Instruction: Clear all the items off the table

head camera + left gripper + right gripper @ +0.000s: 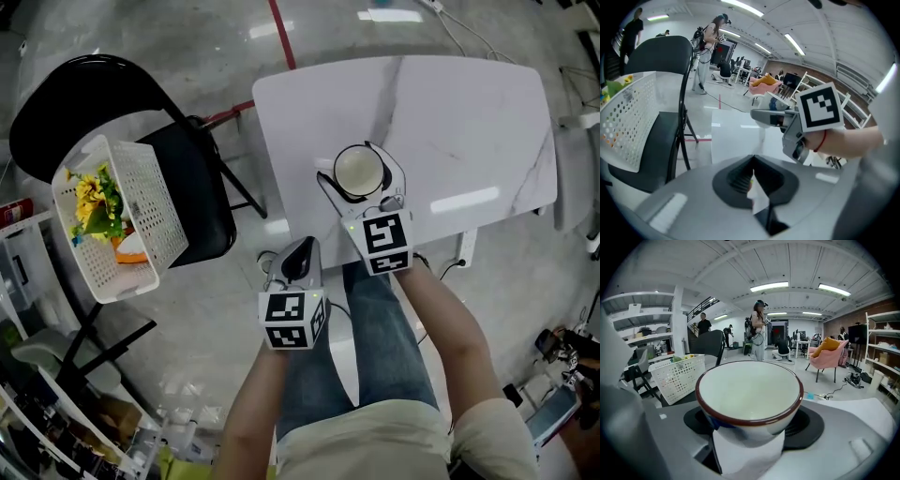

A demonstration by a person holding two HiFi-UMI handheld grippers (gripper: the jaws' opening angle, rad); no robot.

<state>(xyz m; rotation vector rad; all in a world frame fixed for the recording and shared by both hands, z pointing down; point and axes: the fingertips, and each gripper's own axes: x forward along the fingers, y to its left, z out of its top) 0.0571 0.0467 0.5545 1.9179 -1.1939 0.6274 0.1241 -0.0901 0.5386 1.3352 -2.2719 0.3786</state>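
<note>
Right gripper (362,187) is clamped on the bowl (359,171), one jaw on either side of it, and from the head view that bowl sits over the near edge of the white table (469,122), whose top is otherwise bare. The right gripper view adds what the overhead cannot: a cream, empty inside, a dark red-brown rim and a blue patch on the outer wall. Left gripper (298,255) is off the table's near left corner with its jaws pressed together and nothing in them, and only its own view shows that seam clearly. Off to the left, the white basket (141,216) rests tilted on the black chair (192,183), and from above you can see yellow flowers (94,197) inside it
</note>
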